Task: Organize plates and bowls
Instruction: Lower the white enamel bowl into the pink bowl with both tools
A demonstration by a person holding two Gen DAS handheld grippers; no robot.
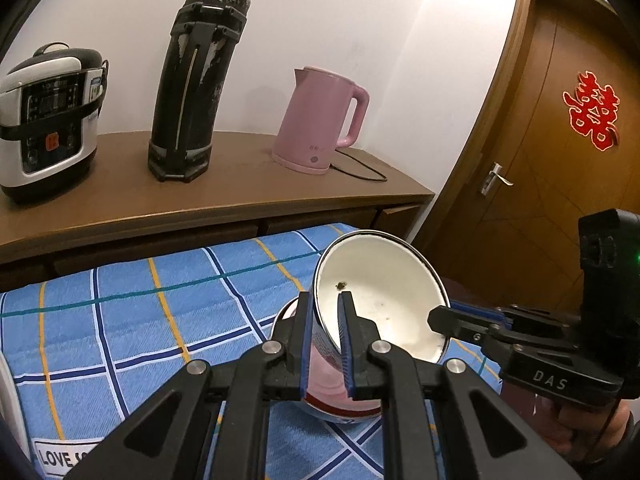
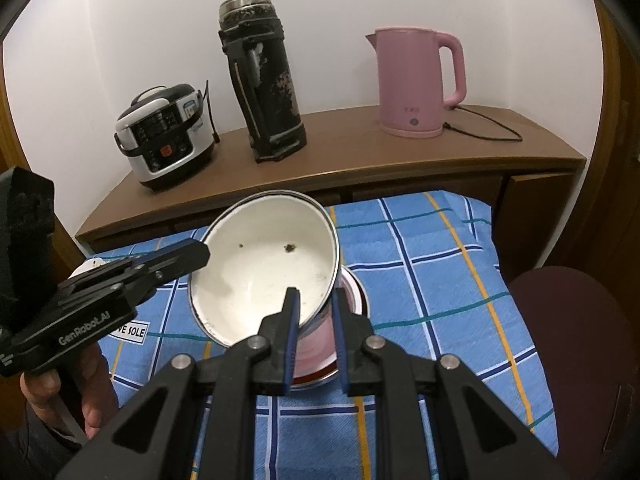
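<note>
Read "DAS" on right gripper (image 1: 436,318), "GenRobot.AI" on left gripper (image 2: 202,254), "LOVE" on cloth (image 1: 120,320). Both clamped on tilted bowl (image 2: 268,268), specks inside, over pink bowl (image 2: 320,344).

On the right tongs (image 1: 440,320), seen from my left wrist camera, I read "DAS" on the black body. From my right wrist camera, the left tongs (image 2: 200,254) carry "GenRobot.AI". A white label (image 2: 131,330) on the checked blue cloth (image 2: 420,280) reads "LOVE SOLE", partly covered. The door (image 1: 560,160) bears a red double-happiness character (image 1: 593,111).
</note>
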